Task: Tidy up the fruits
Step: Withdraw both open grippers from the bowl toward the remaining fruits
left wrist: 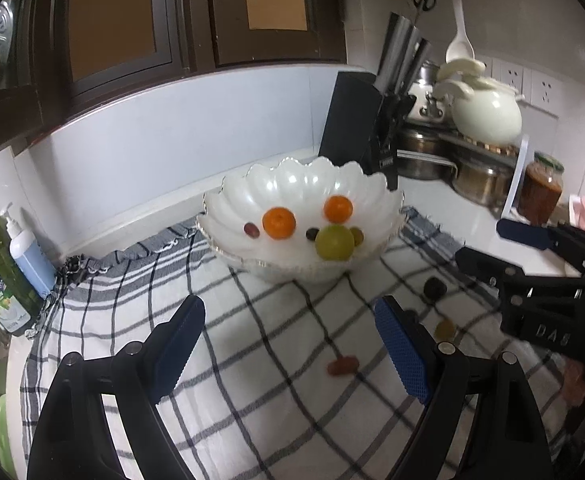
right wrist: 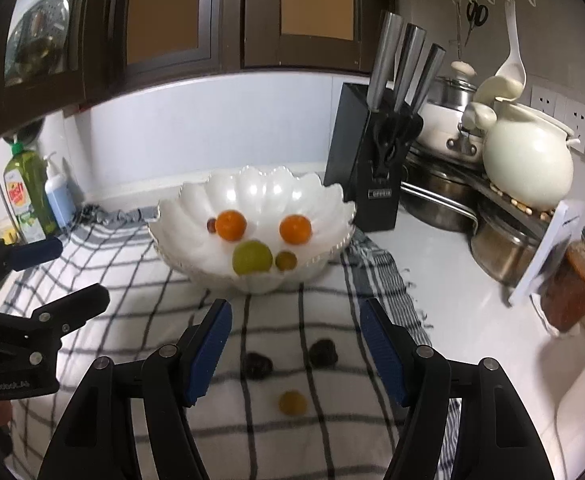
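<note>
Both grippers hover over a white cloth with dark check lines (right wrist: 132, 280), jaws spread wide, nothing between them.

Left gripper (left wrist: 288, 344) — ahead of its blue-padded fingers (left wrist: 402, 354) sits a white scalloped glossy bowl (left wrist: 252, 204). Inside: two small oranges (left wrist: 279, 223) (left wrist: 337, 209), a round green fruit (left wrist: 335, 243), a few grapes. Just beyond the right finger, on the cloth, a reddish grape (left wrist: 342, 366).

Right gripper (right wrist: 294, 350) — between its fingers lie two dark wrinkled fruits (right wrist: 258, 365) (right wrist: 323, 353); nearer the camera, a yellowish grape (right wrist: 292, 403). All loose on the cloth, short of the bowl.

Past the bowl to the right: a black knife block with steel handles (right wrist: 372, 168) and a cream ceramic pot (right wrist: 528, 164).
</note>
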